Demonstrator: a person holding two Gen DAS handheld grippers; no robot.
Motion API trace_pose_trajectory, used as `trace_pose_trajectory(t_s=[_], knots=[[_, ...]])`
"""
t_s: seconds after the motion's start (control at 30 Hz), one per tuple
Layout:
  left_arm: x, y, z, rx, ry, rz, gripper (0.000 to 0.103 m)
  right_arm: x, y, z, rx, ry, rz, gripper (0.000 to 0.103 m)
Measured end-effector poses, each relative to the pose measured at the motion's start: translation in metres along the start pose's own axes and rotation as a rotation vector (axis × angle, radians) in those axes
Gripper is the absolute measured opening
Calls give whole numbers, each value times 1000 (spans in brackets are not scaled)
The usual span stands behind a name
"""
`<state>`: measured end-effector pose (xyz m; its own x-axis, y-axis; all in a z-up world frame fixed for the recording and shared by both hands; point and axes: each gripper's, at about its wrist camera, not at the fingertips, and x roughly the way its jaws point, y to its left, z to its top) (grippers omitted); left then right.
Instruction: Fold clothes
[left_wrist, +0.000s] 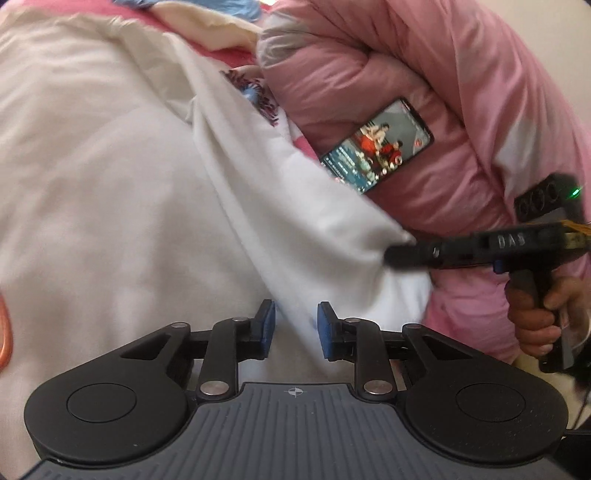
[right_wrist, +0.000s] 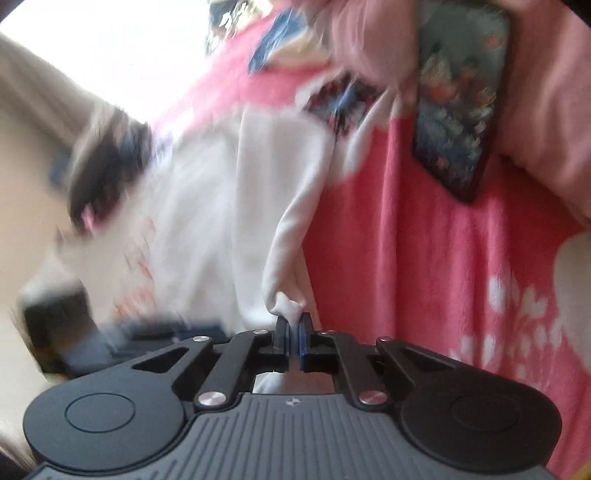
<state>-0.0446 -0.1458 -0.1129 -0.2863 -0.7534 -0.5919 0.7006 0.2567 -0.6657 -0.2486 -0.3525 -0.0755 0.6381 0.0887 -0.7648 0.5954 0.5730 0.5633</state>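
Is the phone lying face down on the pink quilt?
No, the phone rests screen-up against the pink quilt, its display lit.

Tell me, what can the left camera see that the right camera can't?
Only the left wrist view shows the right gripper from the side with the hand holding it, the open left gripper, and the puffy pink quilt. Only the right wrist view shows the right gripper's fingers pinching a bunched corner, and white hearts on the pink blanket. Both show the white garment and the lit phone.
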Motion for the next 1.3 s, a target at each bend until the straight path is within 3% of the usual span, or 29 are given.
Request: trace_pose_trajectory(t_s=[0.1,0.17,0.23,0.27,0.3,0.47,0.53,0.57,0.6,0.67,0.7,0.83,0.9,0.97,1.17,1.3], knots=[[4,1,1,-19,11,-11,30,4,-47,3,227,0,-3,9],[7,-2,0,-1,12,-13,32,9,-77,-3,367,9,41,11],[9,-6,-2,28,16,-15,33,6,-88,-11,397,-8,116,26],[10,-8,-3,43,19,-16,33,4,-87,-14,370,-9,135,47],[11,-9,-4,55,21,-20,33,2,-85,-18,334,-7,149,60],[21,-17,-7,95,26,-45,34,-3,-69,-25,197,22,174,60],[24,-18,-6,97,24,-50,34,-1,-57,-21,108,31,175,45],[24,-18,-5,93,20,-53,34,-1,-53,-18,88,42,180,15],[24,-17,-4,85,14,-58,34,-1,-49,-16,95,51,199,8],[22,-15,-4,69,9,-81,34,-11,-61,-12,247,12,344,8],[21,-15,-4,66,11,-89,34,-13,-72,-10,333,-8,374,8],[26,-20,-7,85,23,-85,34,-4,-116,-13,572,7,281,19],[29,-24,-8,99,26,-80,34,1,-124,-22,613,18,277,36],[33,-27,-8,118,23,-73,34,1,-122,-27,608,14,290,44],[48,-50,-1,209,0,-73,34,2,-112,-29,550,6,308,44],[60,-63,1,344,-18,-29,34,-3,-114,-27,557,8,324,44]])
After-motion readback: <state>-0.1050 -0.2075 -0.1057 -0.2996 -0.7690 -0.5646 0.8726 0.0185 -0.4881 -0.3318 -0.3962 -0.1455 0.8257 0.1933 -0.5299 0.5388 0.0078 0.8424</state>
